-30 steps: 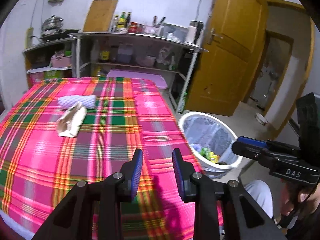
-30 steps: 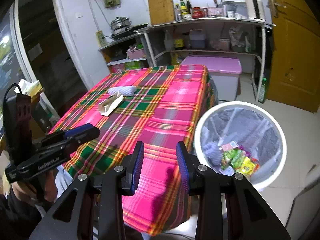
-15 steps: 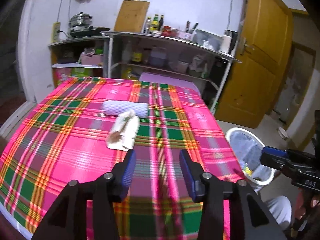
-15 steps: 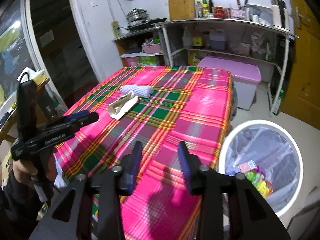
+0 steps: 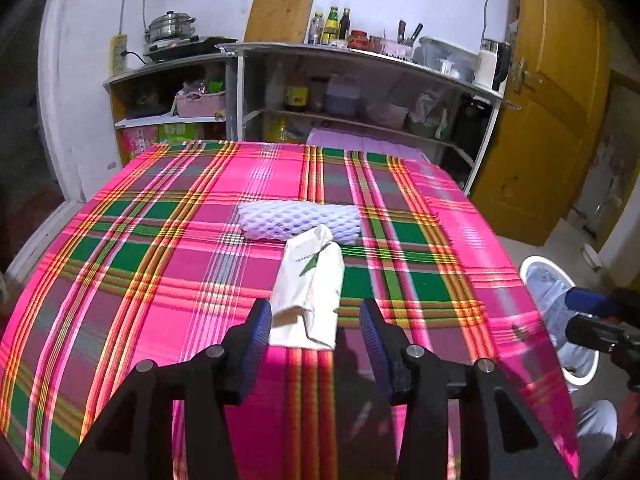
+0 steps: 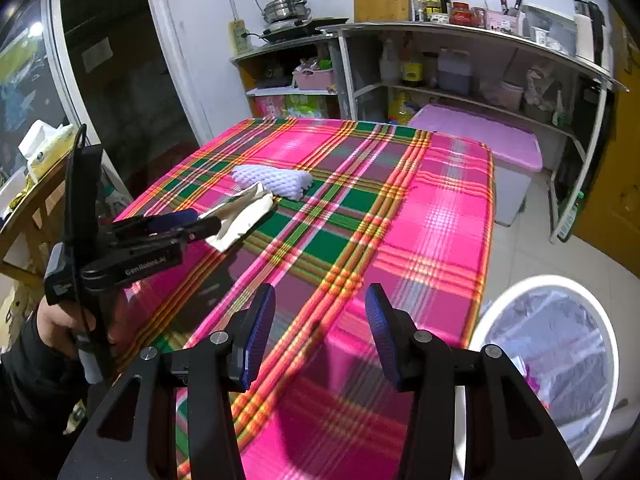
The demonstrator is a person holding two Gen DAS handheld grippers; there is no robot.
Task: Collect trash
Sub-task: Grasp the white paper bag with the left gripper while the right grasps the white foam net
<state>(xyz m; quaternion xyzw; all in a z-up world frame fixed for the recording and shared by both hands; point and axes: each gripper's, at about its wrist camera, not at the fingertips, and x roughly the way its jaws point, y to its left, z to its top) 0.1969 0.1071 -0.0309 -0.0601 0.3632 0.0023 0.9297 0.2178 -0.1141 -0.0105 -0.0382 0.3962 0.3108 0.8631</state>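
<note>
With our left gripper (image 5: 314,320) spread just short of the flattened white paper bag (image 5: 308,292) on the plaid table (image 5: 160,240), we risk sliding it away, while our right gripper (image 6: 320,320) hangs apart, empty.

Pink plaid cloth (image 5: 160,280) covers the surface. Steel pot (image 5: 170,26) and wooden cutting board (image 5: 280,10) on rear shelving (image 5: 360,56); bottles (image 5: 330,28) alongside. Yellow door (image 5: 552,100) at right.

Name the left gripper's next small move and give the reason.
Probably ease the left gripper forward and down, then close on the crumpled paper bag. Its jaws have just been opening and stand apart, the bag's near end lies between them ungripped, and the bin waits beside the table.
</note>
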